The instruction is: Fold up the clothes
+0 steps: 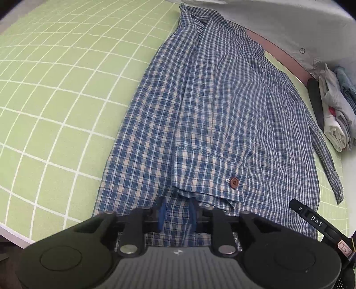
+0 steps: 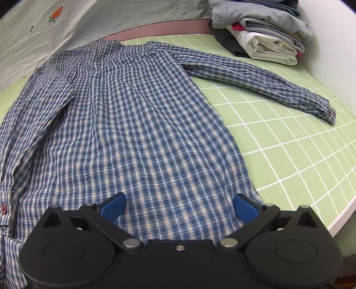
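Left gripper (image 1: 177, 216): blue fingers (image 1: 161, 214) stand a narrow gap apart, low over the hem end of the plaid shirt (image 1: 222, 115). Plaid cloth shows between and under the tips; whether it is pinched cannot be told. Just ahead of the tips lies a sleeve cuff (image 1: 207, 175) with a brown button (image 1: 233, 182), the sleeve folded in over the shirt body.

Right gripper (image 2: 179, 207): jaws spread wide, the two blue fingers (image 2: 113, 205) well apart, holding nothing. It hovers over the hem of the plaid shirt (image 2: 138, 124), one pad near the shirt's right edge; contact with the cloth cannot be told.

The shirt lies flat, back upward, on a green mat with a white grid (image 2: 289, 160), collar toward the far edge. In the right wrist view the left-hand sleeve runs along the shirt's side, its cuff button (image 2: 4, 208) near the frame edge. The other sleeve (image 2: 262, 84) stretches out across the mat, apart from the body, ending in a buttoned cuff (image 2: 329, 113).

A stack of folded clothes (image 2: 264, 33) sits at the mat's far corner, near that sleeve. Behind the mat hangs a pale printed sheet (image 2: 66, 24) with a carrot motif (image 2: 55, 13).
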A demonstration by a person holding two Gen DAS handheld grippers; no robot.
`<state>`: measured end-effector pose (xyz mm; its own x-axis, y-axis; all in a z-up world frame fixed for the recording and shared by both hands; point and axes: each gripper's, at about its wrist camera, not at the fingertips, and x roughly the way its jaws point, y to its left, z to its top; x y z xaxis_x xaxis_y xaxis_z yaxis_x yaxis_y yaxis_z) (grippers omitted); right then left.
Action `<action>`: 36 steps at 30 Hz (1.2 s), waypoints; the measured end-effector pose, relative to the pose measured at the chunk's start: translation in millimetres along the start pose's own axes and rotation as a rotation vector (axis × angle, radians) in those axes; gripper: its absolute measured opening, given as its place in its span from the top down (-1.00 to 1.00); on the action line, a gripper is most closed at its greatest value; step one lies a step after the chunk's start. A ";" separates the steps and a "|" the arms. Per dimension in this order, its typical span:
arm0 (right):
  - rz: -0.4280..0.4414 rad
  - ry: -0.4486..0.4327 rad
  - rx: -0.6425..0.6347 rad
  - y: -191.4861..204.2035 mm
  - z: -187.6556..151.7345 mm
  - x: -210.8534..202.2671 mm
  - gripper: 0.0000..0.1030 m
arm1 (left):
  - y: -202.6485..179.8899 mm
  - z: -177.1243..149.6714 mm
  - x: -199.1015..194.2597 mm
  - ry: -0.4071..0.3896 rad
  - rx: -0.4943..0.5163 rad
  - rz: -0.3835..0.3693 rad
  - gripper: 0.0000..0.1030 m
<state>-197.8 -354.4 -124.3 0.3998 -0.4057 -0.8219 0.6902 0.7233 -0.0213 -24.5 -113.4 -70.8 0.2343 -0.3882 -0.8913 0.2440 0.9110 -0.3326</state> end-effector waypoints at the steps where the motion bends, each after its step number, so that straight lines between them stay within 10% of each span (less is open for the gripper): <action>1: 0.001 0.000 0.001 0.2 -0.2 0.0 -1.00 | -2.5 0.5 -2.8 -0.017 0.026 0.009 -0.06; 7: 0.005 0.014 0.004 1.8 2.8 1.0 -1.00 | -24.9 11.8 -19.1 -0.130 0.167 0.016 -0.64; 14: 0.014 -0.057 0.020 -0.2 25.5 -0.4 -0.99 | -58.3 34.7 -11.2 -0.186 0.216 0.056 -0.71; 25: 0.008 -0.146 0.070 -83.2 107.1 47.4 -0.99 | -99.6 53.6 27.6 -0.221 -0.003 0.170 -0.86; 36: -0.226 -0.162 0.330 -229.5 173.3 105.1 -0.99 | -89.8 71.0 56.7 -0.163 -0.219 0.320 -0.88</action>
<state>-209.6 -659.9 -107.1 0.2880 -0.6351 -0.7167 0.9168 0.3992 0.0148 33.7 -227.1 -69.6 0.4155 -0.0822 -0.9059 -0.0668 0.9905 -0.1205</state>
